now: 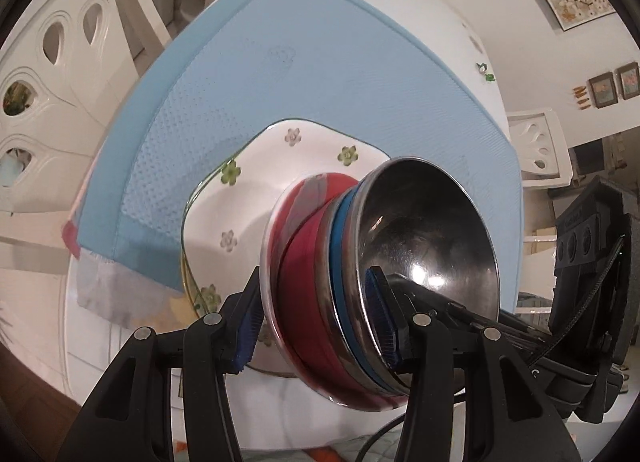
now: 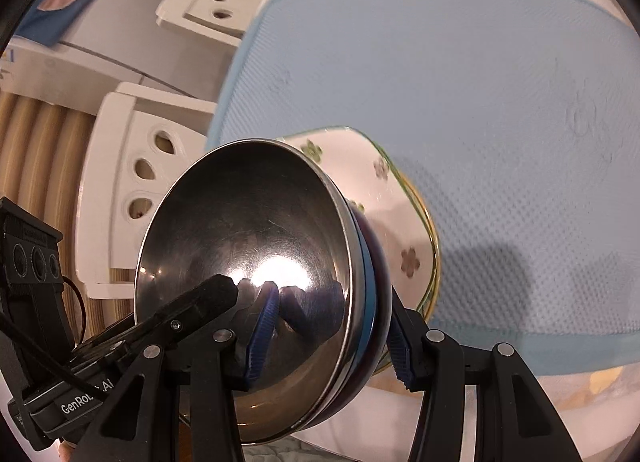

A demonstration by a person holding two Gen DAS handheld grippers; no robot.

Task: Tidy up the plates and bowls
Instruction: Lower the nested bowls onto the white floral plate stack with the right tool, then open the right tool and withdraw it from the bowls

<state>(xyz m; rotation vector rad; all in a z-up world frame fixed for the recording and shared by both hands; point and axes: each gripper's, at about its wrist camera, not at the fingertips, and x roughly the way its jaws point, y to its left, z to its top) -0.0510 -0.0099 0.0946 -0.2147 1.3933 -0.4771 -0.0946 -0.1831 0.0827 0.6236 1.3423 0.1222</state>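
Bowls nested in a stack (image 1: 360,262) sit clamped between both tools: a steel bowl (image 2: 248,246) on top, a blue-banded one under it, and a red one (image 1: 304,246) lowest. The left hand-held gripper (image 1: 320,318) is closed on the stack's rim, one blue pad inside the steel bowl, the other against the outside of the red bowl. The right hand-held gripper (image 2: 328,342) grips the opposite rim the same way, one pad inside the steel bowl and one on the outer wall. The stack hangs tilted above a white flowered plate (image 1: 288,166), which lies partly on the near edge of a blue mat (image 1: 320,70); whether the stack touches the plate cannot be told. The mat covers most of the white surface (image 1: 452,10) and lies bare beyond the plate. White chairs (image 2: 148,182) stand close along the surface's edge.
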